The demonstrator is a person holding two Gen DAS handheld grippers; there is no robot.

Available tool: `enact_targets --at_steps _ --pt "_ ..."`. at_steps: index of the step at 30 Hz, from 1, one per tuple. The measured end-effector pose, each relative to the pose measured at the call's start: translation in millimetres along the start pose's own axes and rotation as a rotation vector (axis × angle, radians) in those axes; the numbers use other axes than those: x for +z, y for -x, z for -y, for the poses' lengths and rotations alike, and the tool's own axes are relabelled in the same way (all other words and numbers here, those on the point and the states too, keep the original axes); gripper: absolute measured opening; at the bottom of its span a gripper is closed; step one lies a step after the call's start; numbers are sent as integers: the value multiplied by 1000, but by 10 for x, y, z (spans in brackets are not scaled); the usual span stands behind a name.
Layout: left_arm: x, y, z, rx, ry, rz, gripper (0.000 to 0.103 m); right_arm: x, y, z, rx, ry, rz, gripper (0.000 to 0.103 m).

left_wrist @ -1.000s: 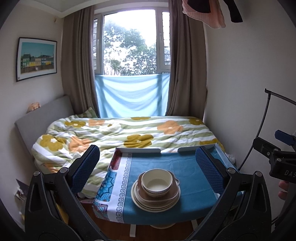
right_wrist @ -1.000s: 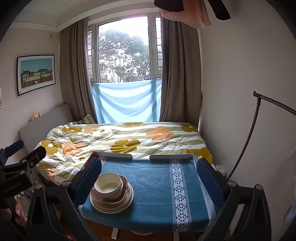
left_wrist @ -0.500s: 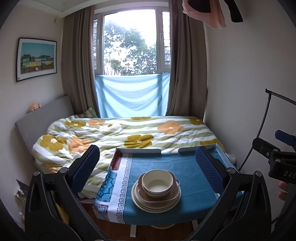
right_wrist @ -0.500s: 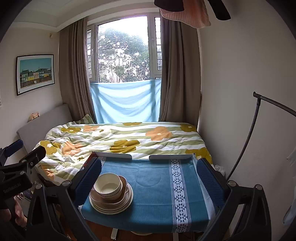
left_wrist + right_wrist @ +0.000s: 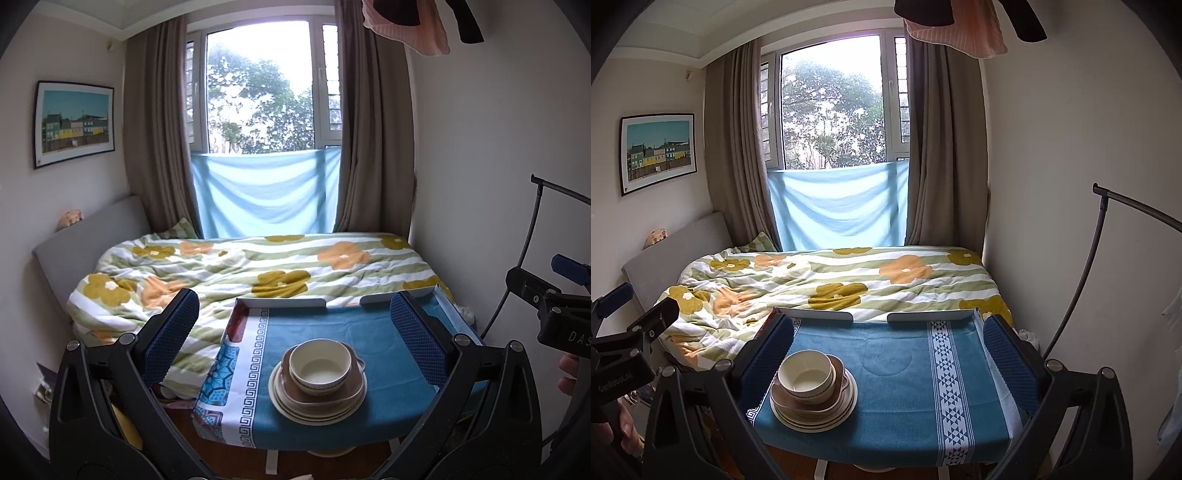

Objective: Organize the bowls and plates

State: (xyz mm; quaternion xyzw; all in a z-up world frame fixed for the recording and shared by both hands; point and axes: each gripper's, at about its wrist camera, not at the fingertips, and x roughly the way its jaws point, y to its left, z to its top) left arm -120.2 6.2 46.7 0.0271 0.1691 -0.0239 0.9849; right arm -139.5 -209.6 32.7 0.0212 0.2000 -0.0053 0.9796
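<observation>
left gripper (image 5: pixel 295 325) and right gripper (image 5: pixel 888 343), jaws spread and empty, frame a cream bowl (image 5: pixel 320 365) atop stacked plates (image 5: pixel 317 400) at lower centre, on a blue-clothed table (image 5: pixel 916 406).

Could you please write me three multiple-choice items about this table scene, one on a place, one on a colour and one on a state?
1. Where does the cream bowl sit?
A. On top of the stack of plates
B. On the bed
C. On the bare cloth beside the plates

2. What is the main colour of the tablecloth?
A. Red
B. Blue
C. Yellow

3. How do the left gripper and the right gripper stand?
A. Both shut on the bowl
B. One holds a plate
C. Both open, holding nothing

Answers: 1 A, the bowl rests on the brown dish that tops the plates. 2 B, the cloth is blue with a patterned white band. 3 C, each pair of fingers stands wide apart with nothing between.
</observation>
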Motion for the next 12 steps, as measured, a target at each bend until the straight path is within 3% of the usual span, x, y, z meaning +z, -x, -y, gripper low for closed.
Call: enact_targets --at_steps 12 --pt "-32 80 -94 29 -8 45 103 -10 3 -44 1 4 -4 102"
